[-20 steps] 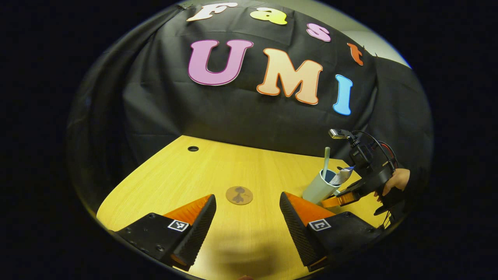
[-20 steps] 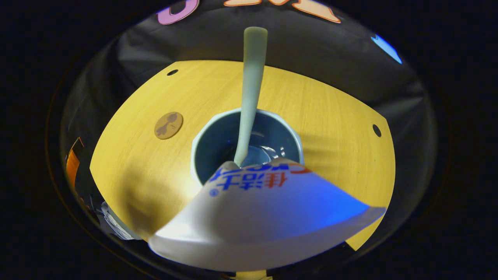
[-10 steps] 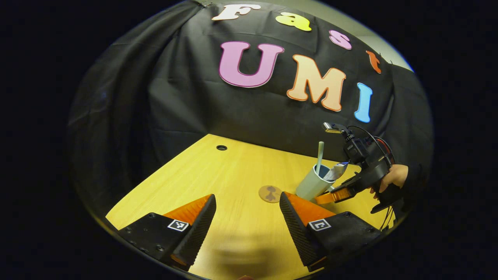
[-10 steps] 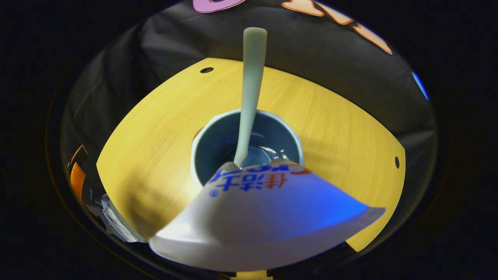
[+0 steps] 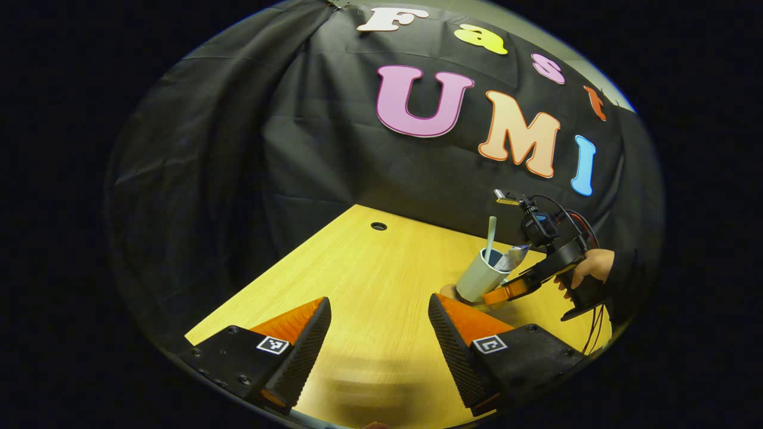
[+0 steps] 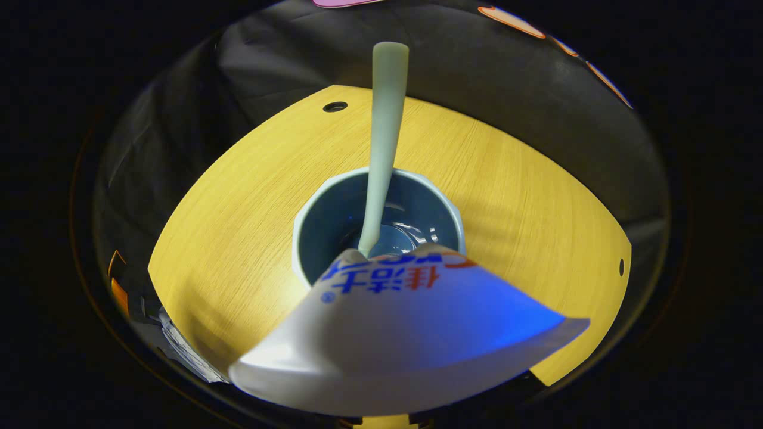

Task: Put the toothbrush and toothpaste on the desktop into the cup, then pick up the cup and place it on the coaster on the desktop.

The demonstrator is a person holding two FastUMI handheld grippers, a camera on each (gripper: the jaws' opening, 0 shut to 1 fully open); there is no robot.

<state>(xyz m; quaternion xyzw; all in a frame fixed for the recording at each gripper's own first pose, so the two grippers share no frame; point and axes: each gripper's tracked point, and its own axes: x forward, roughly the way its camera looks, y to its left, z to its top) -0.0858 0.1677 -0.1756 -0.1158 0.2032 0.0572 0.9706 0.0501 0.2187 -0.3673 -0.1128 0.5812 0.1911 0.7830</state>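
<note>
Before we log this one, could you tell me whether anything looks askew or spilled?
Nothing spilled. The cup is tilted in the right tongs, with the toothbrush and toothpaste leaning inside it.

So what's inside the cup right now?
The cup holds the toothbrush, standing handle-up, and the toothpaste, its flat end sticking out. That tube covers the near rim and part of the bottom.

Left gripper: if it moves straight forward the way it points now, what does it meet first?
The left gripper, jaws open, points over bare desktop toward the black cloth wall. The way looks free until that wall, though depth is unclear. The cup stands off to the right of this line.
</note>
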